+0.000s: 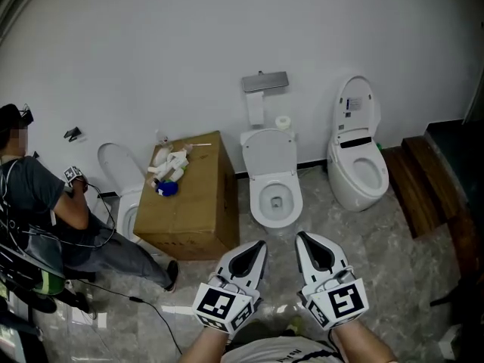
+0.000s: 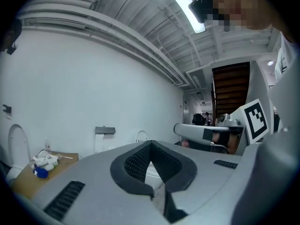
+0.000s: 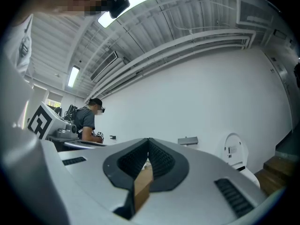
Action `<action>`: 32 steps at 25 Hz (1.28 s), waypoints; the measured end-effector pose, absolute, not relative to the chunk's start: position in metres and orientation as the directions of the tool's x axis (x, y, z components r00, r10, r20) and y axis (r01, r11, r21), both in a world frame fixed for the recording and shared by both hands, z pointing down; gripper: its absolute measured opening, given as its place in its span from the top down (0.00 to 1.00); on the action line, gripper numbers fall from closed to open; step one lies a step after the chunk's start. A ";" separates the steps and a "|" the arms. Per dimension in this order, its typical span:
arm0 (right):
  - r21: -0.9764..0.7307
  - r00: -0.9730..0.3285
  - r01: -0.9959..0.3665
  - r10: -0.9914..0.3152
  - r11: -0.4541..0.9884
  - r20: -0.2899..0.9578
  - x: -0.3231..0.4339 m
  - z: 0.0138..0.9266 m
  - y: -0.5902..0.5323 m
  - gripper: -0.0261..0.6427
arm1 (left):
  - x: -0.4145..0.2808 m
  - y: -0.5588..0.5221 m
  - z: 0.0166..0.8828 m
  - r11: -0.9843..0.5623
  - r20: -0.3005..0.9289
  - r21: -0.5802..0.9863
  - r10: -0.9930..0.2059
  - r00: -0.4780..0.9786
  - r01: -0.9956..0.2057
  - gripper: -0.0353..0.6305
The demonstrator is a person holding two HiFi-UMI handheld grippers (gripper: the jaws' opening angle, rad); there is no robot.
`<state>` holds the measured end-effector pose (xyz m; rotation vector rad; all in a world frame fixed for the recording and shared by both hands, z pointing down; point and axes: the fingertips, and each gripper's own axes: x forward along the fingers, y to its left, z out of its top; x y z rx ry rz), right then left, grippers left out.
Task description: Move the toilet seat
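Note:
Three white toilets stand along the back wall. The middle toilet (image 1: 275,195) has its lid raised and its seat ring down over the bowl. The right toilet (image 1: 357,157) (image 3: 236,154) also has its lid up. The left toilet (image 1: 119,180) is partly hidden by a box and a person. My left gripper (image 1: 259,246) (image 2: 150,145) and right gripper (image 1: 302,238) (image 3: 149,141) are held side by side low in the head view, short of the middle toilet. Both are shut, with nothing between the jaws, and neither touches a toilet.
A cardboard box (image 1: 190,203) with white and blue items on top stands between the left and middle toilets. A person (image 1: 53,218) crouches at the left with cables on the floor. A wall dispenser (image 1: 265,82) hangs above the middle toilet. Dark wooden steps (image 1: 423,180) rise at the right.

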<state>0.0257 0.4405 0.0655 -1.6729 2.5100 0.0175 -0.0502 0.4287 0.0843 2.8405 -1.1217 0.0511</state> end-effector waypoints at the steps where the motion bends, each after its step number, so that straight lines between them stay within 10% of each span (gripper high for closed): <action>1: -0.059 -0.382 -0.919 -0.917 0.390 -0.112 0.028 0.067 0.441 0.94 | -0.047 0.430 0.085 -0.727 0.066 0.060 -0.681 0.729 -0.684 0.94; 32: -0.030 -0.354 -0.934 -0.934 0.356 -0.038 0.018 0.119 0.177 0.94 | -0.044 0.163 0.157 -0.730 0.144 0.035 -0.672 0.727 -0.682 0.94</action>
